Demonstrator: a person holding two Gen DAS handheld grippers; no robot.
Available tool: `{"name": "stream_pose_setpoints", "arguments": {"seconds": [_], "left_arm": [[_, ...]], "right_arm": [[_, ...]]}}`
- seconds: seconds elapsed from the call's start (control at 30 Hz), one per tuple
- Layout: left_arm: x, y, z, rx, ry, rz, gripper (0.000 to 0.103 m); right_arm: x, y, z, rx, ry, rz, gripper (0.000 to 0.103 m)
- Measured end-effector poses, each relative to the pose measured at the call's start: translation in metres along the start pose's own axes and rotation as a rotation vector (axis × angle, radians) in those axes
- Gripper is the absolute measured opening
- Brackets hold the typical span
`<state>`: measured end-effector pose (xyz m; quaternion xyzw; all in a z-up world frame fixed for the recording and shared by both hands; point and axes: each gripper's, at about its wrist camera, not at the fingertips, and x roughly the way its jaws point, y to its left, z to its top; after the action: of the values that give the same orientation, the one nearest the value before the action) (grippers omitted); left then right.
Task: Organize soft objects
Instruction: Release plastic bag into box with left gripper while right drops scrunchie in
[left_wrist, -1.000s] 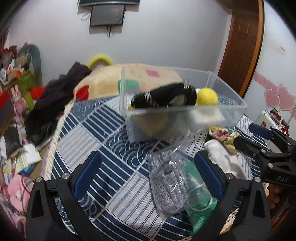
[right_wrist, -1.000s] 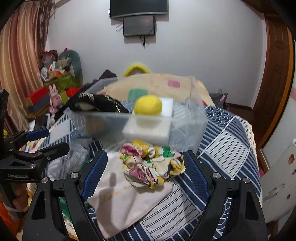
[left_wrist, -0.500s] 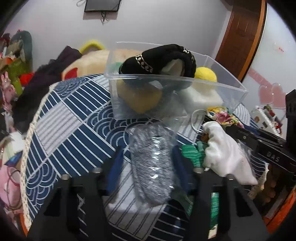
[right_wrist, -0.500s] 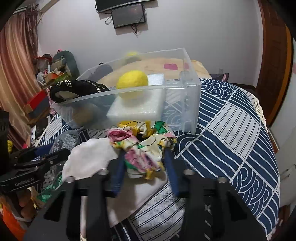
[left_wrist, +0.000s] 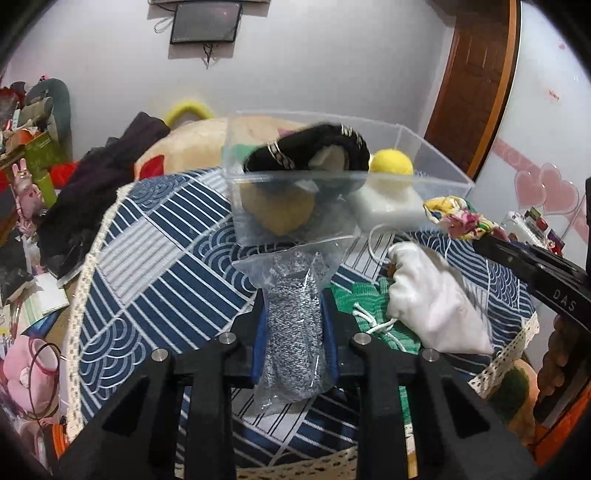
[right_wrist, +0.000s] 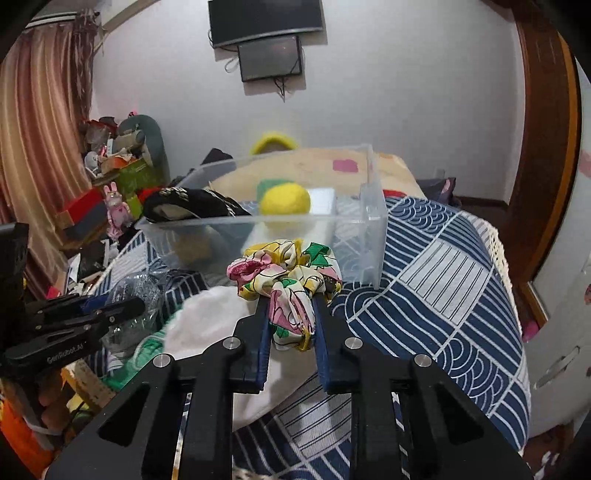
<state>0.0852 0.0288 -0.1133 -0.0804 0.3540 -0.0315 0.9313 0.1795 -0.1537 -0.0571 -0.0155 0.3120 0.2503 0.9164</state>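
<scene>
Scrunchie (right_wrist: 286, 280) pinched in right tool (right_wrist: 290, 314), bagged scourer (left_wrist: 293, 325) in left tool (left_wrist: 293, 321)

wall: dark screen (right_wrist: 271, 57) mounted high | right: wooden door frame (left_wrist: 476, 85) | left: pinkish curtain (right_wrist: 35, 147), cluttered pile with pink bunny figure (right_wrist: 112, 208) | white panel with pink hearts (left_wrist: 546, 192)

Clear plastic bin (left_wrist: 439, 168) sits on the blue patterned cloth, holding a black trimmed cap (left_wrist: 310, 153), a yellow ball (left_wrist: 391, 162) on a white foam block (left_wrist: 388, 206), and a tan pad. Silver mesh item in a clear bag (left_wrist: 293, 321) is pinched upright just before the bin; floral scrunchie (right_wrist: 286, 280) likewise pinched. White drawstring pouch (left_wrist: 436, 299) lies between them over green fabric (left_wrist: 360, 295).
</scene>
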Motion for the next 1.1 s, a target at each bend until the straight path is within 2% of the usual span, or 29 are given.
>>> {"name": "stream_pose_setpoints", "arguments": {"seconds": [0.4, 0.67, 0.87, 1.1], "left_arm": [[-0.043, 0.001, 0.029, 0.005, -0.127, 0.013, 0.026], [-0.058, 0.001, 0.063, 0.009, -0.213, 0.007, 0.026], [-0.049, 0.002, 0.090, 0.026, -0.239, 0.029, 0.026], [-0.020, 0.007, 0.112, 0.033, -0.218, 0.065, 0.026]], "right_arm": [[-0.016, 0.011, 0.020, -0.038, -0.083, 0.014, 0.019], [-0.022, 0.015, 0.040, -0.070, -0.151, -0.024, 0.019], [-0.011, 0.015, 0.055, -0.096, -0.156, -0.071, 0.019], [0.021, 0.008, 0.064, -0.091, -0.103, -0.123, 0.019]]}}
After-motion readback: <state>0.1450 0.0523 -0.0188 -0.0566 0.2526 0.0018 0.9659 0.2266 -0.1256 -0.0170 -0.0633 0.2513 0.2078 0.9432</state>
